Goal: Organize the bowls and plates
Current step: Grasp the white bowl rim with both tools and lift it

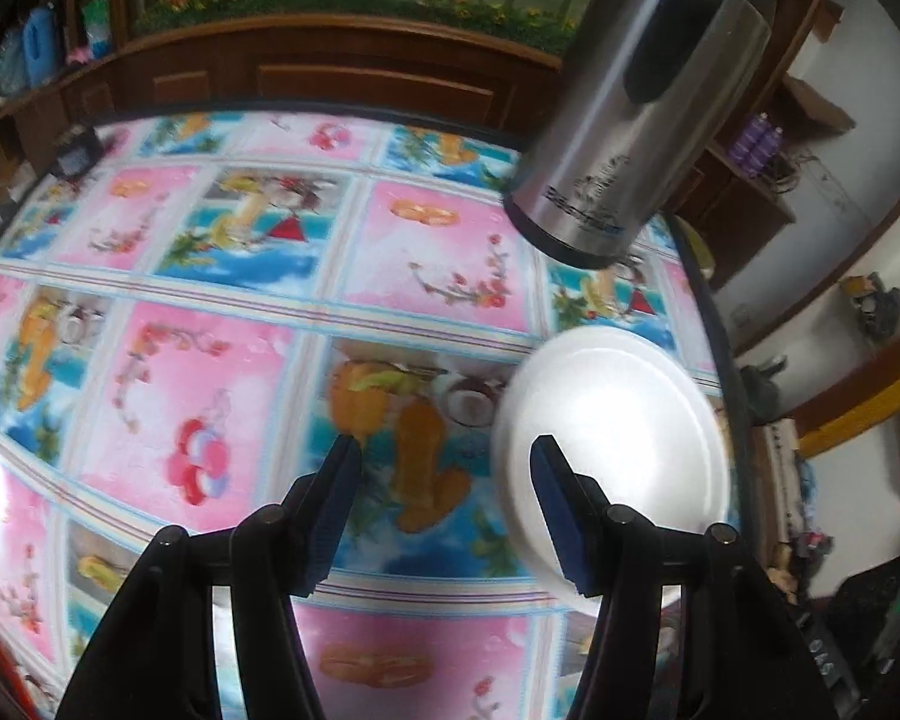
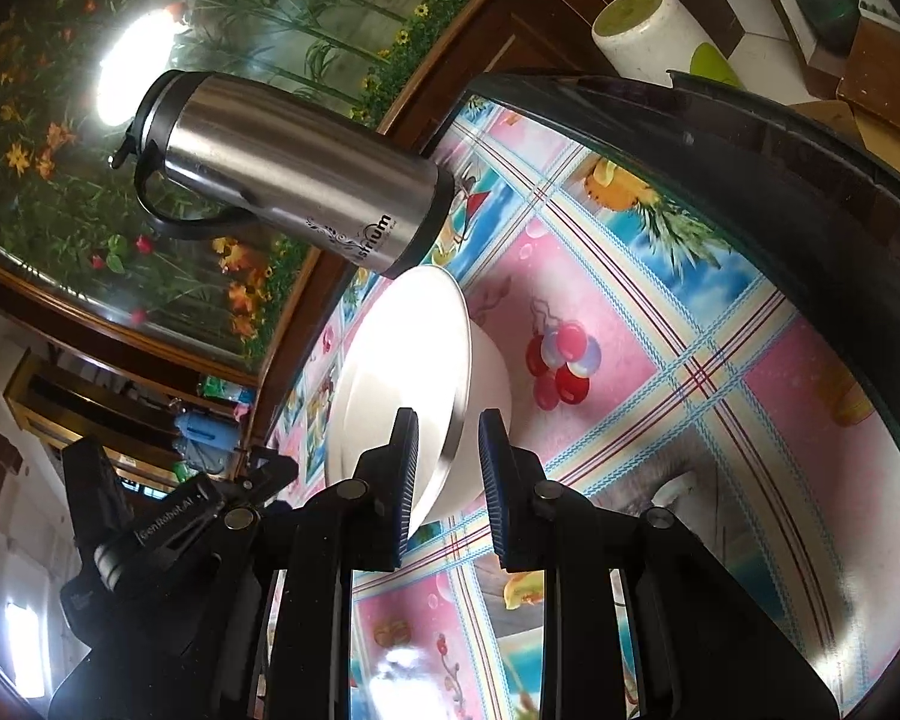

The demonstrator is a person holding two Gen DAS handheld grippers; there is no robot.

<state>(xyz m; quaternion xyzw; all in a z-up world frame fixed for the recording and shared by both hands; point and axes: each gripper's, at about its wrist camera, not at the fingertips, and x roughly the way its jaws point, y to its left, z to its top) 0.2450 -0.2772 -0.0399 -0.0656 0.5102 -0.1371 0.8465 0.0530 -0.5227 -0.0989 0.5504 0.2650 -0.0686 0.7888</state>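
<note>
A glossy surface (image 1: 222, 360) with pink and blue fruit-print squares carries a steel flask (image 1: 642, 108) before a flower mural (image 2: 150, 192). The right hand-held gripper (image 2: 448, 438) pinches the white bowl's (image 2: 402, 384) rim; the left hand-held gripper (image 1: 444, 450) gapes empty beside it.

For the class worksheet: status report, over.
Left gripper open, empty. Right gripper clamps round white bowl at rim. Tall steel flask stands close behind.

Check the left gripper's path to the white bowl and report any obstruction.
Nothing visible blocks it. The open left gripper hangs over bare patterned tablecloth, with the white bowl just beside its right finger. The steel thermos stands farther back, off that path.
</note>
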